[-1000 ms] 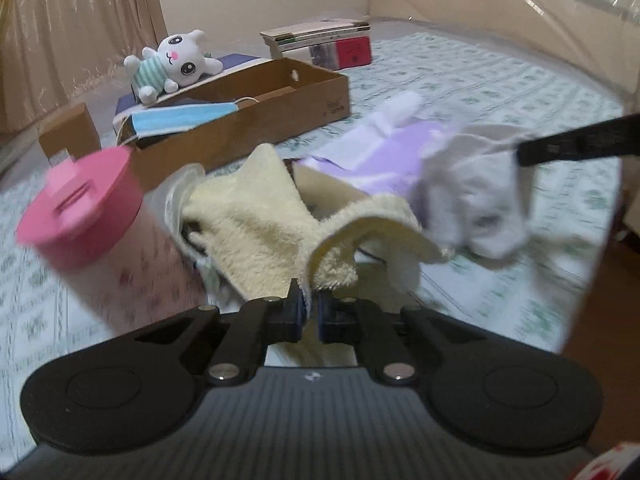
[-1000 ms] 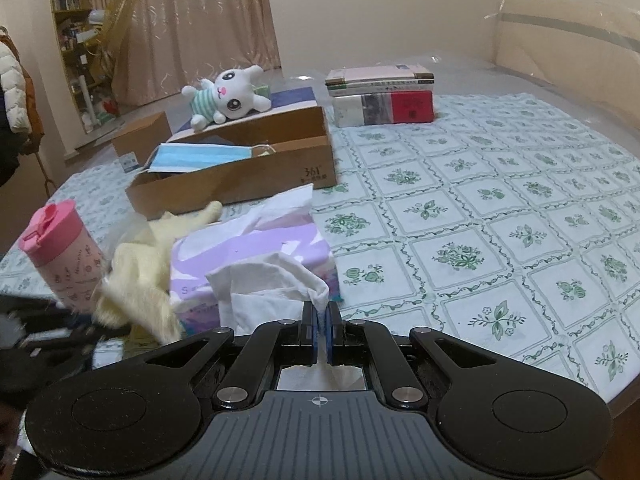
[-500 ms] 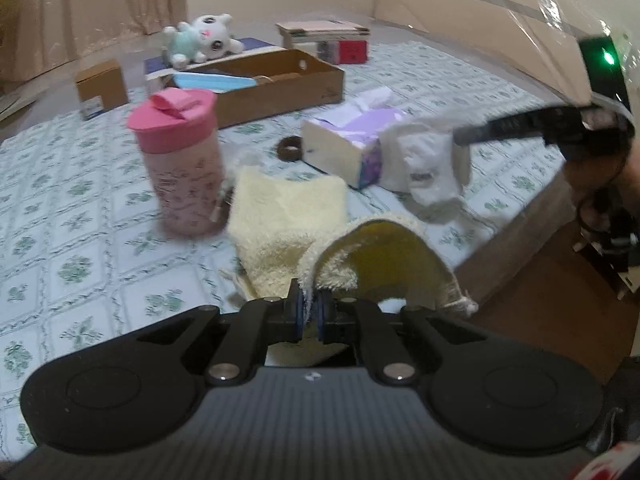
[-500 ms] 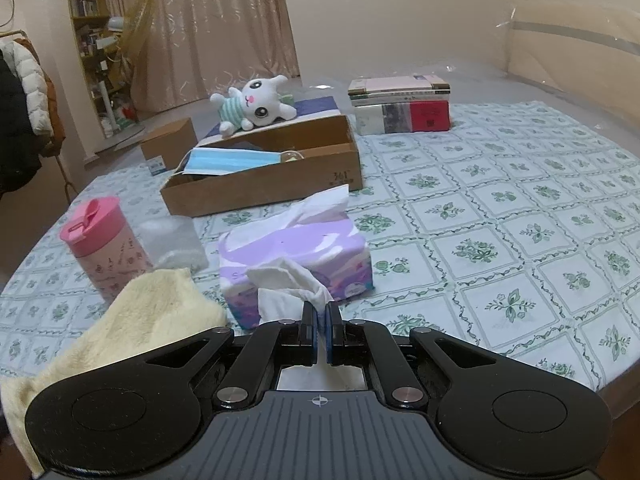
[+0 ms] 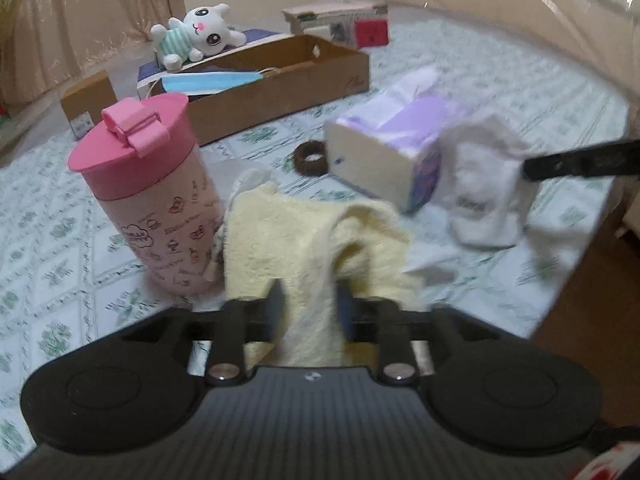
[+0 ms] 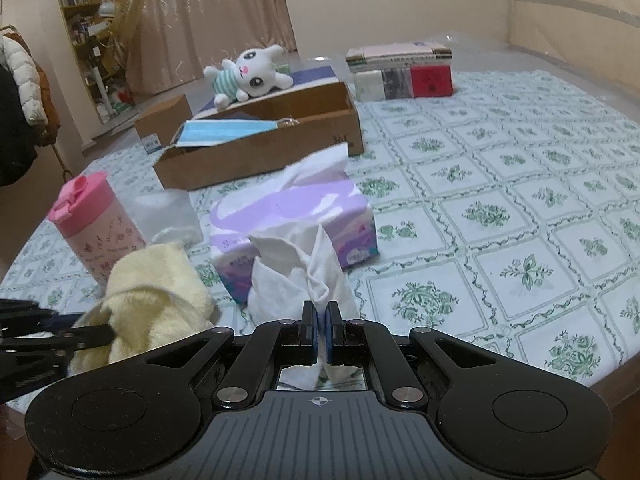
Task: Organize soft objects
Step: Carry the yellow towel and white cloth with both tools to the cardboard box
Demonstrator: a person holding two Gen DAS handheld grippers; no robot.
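The left gripper [image 5: 308,308] is opening, letting the yellow towel [image 5: 304,236] between its jaws slump beside the pink cup [image 5: 148,200] at 10 o'clock. The right gripper [image 6: 320,334] stays clenched on a white tissue [image 6: 304,268], likely to tidy it.

walls [image 6: 400,4]: plain cream | curtain [image 6: 208,12]: beige, drawn, floor-length | bookshelf [image 6: 78,12]: seen far left, cluttered | jackets [image 6: 20,92]: hung at left edge | worktop [image 6: 520,184]: covered by green floral cloth under clear plastic | light: warm, indoor
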